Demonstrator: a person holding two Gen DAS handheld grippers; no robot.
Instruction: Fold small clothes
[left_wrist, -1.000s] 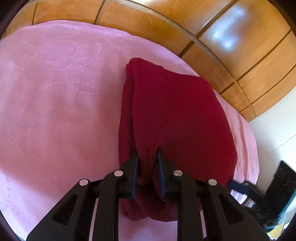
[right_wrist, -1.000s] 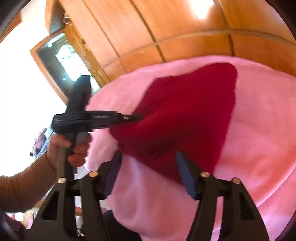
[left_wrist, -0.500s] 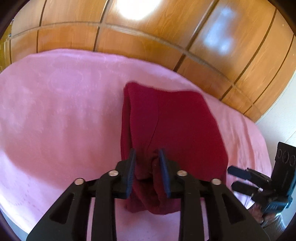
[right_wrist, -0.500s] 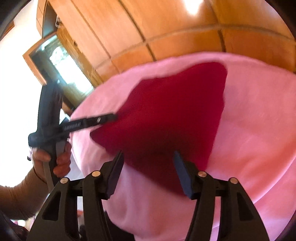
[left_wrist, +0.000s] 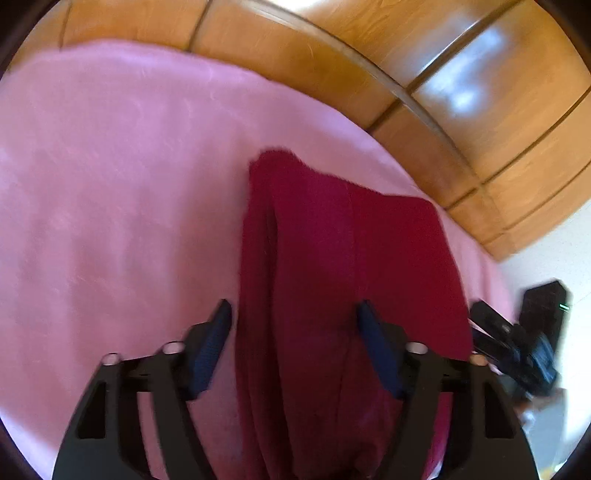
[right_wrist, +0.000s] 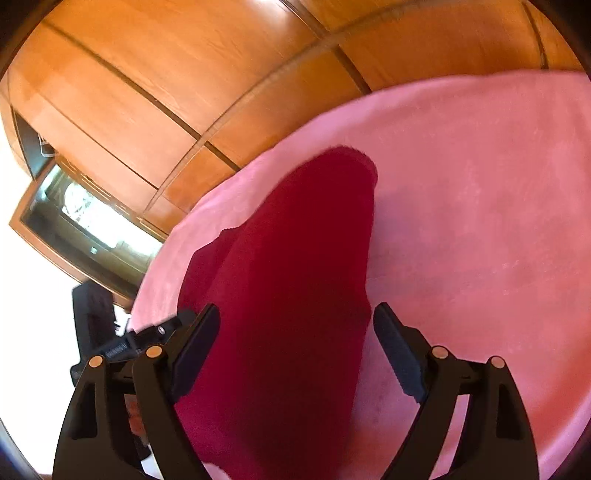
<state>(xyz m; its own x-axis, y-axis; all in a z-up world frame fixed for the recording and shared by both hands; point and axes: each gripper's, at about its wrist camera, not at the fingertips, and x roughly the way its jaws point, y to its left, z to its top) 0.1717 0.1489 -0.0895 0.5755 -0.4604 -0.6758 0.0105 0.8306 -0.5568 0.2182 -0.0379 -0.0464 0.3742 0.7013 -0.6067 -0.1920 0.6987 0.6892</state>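
Folded dark-red knit garment near pink blanket's front edge — left gripper and right gripper spread wide, apparently empty.

Left gripper: matte black plastic, triangular cut-outs in its arms, silver screw heads (four visible), ribbed dark-blue pads. Right gripper matches, with copper-tinted screws.

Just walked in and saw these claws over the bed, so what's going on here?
A person is folding a dark red garment on a pink blanket, holding one claw in each hand. The left claw and right claw are both open, fingers spread either side of the garment, neither gripping it. The garment lies in a long narrow strip, folded lengthwise.
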